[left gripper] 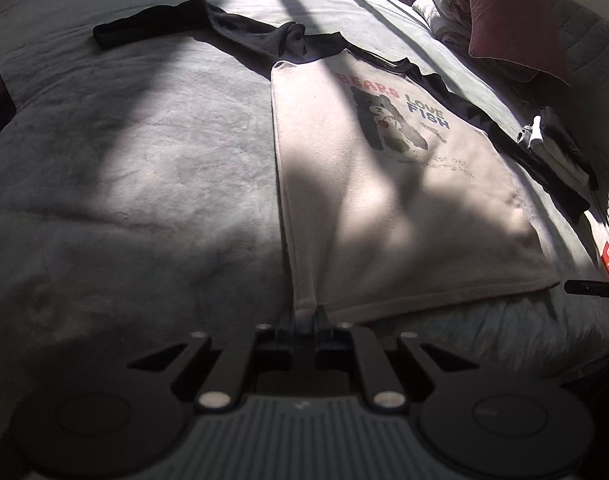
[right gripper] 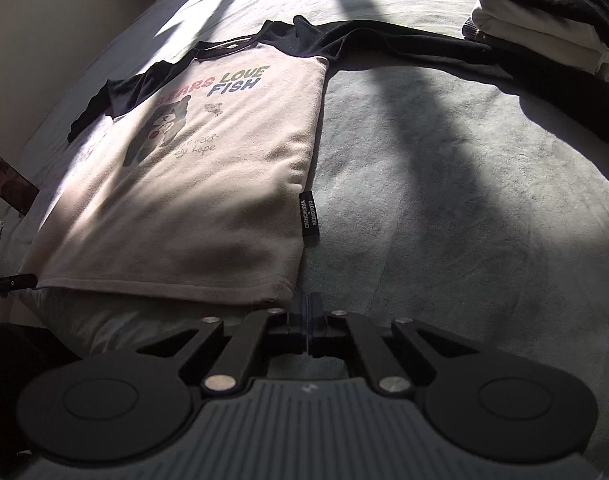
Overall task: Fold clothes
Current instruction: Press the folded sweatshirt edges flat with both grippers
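A cream shirt (left gripper: 404, 200) with black sleeves and a "BEARS LOVE FISH" print lies flat, front up, on the grey bed. My left gripper (left gripper: 306, 318) is shut on its near hem corner, and the fabric rises into the fingers. In the right wrist view the same shirt (right gripper: 208, 184) lies to the left. My right gripper (right gripper: 310, 306) is shut just right of the other hem corner, with no cloth seen between its fingers. One black sleeve (left gripper: 152, 28) stretches out to the far left, the other sleeve (right gripper: 484, 56) to the far right. Each gripper's tip shows at the other view's edge.
A stack of folded clothes (right gripper: 544, 20) sits at the far right of the bed, also seen as the stack (left gripper: 560, 148). A dark red pillow (left gripper: 512, 20) and rolled bedding lie at the head. The grey blanket (right gripper: 464, 200) is bare beside the shirt. A dark flat object (right gripper: 8, 188) lies at the left edge.
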`<move>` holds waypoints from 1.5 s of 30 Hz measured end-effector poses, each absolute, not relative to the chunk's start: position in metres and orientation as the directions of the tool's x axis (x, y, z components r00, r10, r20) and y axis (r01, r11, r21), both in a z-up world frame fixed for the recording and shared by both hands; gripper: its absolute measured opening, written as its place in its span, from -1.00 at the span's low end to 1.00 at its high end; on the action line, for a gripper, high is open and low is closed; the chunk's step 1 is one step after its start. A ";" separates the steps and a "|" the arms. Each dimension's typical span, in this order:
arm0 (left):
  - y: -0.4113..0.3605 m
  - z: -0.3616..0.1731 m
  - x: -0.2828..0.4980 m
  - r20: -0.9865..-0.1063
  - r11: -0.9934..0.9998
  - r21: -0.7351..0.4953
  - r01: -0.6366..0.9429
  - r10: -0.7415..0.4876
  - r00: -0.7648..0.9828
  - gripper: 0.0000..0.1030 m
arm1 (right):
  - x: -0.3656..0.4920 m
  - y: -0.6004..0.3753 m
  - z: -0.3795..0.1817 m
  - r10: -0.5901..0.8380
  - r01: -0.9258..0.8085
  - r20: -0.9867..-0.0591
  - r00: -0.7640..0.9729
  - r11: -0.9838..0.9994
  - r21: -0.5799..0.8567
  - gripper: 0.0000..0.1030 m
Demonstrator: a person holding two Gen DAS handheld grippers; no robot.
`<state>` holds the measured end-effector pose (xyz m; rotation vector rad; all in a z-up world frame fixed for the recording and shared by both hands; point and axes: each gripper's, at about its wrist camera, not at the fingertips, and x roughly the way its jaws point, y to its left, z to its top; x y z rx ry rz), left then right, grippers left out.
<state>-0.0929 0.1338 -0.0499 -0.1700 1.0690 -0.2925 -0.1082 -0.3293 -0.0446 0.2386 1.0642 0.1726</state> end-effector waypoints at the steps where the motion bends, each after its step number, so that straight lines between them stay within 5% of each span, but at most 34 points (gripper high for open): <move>1: 0.134 -0.055 -0.092 -0.841 0.950 -0.272 0.153 -0.313 0.441 -0.85 | -0.109 -0.331 -0.051 0.244 -0.017 -0.850 0.467 0.964 0.267 -0.99; 5: 0.138 -0.062 -0.088 -0.843 0.945 -0.289 0.153 -0.327 0.428 -0.81 | -0.112 -0.337 -0.062 0.231 0.007 -0.845 0.482 0.963 0.268 -0.94; 9: 0.153 -0.062 -0.085 -0.791 0.900 -0.417 0.129 -0.429 0.437 -0.31 | -0.112 -0.339 -0.059 0.263 0.011 -0.816 0.515 0.950 0.312 -0.63; 11: 0.158 -0.061 -0.085 -0.769 0.887 -0.448 0.111 -0.446 0.458 -0.29 | -0.111 -0.342 -0.058 0.290 0.026 -0.790 0.540 0.933 0.360 -0.02; 13: 0.161 -0.061 -0.086 -0.748 0.877 -0.470 0.104 -0.458 0.481 -0.20 | -0.110 -0.346 -0.059 0.329 0.042 -0.758 0.563 0.905 0.424 0.10; 24: 0.189 -0.064 -0.086 -0.670 0.794 -0.608 0.008 -0.519 0.531 -0.08 | -0.102 -0.341 -0.066 0.447 0.070 -0.713 0.540 0.820 0.568 0.10; 27: 0.178 -0.069 -0.084 -0.704 0.822 -0.570 0.013 -0.496 0.509 -0.13 | -0.101 -0.332 -0.069 0.410 0.063 -0.742 0.531 0.854 0.517 -0.11; 29: 0.165 -0.072 -0.083 -0.715 0.840 -0.541 0.036 -0.482 0.506 -0.25 | -0.103 -0.327 -0.069 0.380 0.048 -0.756 0.533 0.878 0.476 -0.47; 30: 0.160 -0.072 -0.082 -0.723 0.853 -0.520 0.045 -0.467 0.509 -0.46 | -0.104 -0.324 -0.069 0.368 0.042 -0.760 0.535 0.887 0.459 -0.76; 31: 0.159 -0.065 -0.085 -0.715 0.858 -0.509 0.063 -0.462 0.525 -0.87 | -0.104 -0.322 -0.068 0.356 0.035 -0.765 0.537 0.896 0.442 -0.79; 37: 0.154 -0.021 -0.100 -0.648 0.882 -0.440 0.167 -0.441 0.621 -0.87 | -0.125 -0.331 -0.025 0.326 -0.003 -0.713 0.621 0.911 0.413 -0.82; 45: 0.127 -0.060 -0.091 -0.807 0.947 -0.264 0.184 -0.321 0.495 -0.87 | -0.118 -0.314 -0.051 0.238 -0.008 -0.816 0.527 0.962 0.275 -0.82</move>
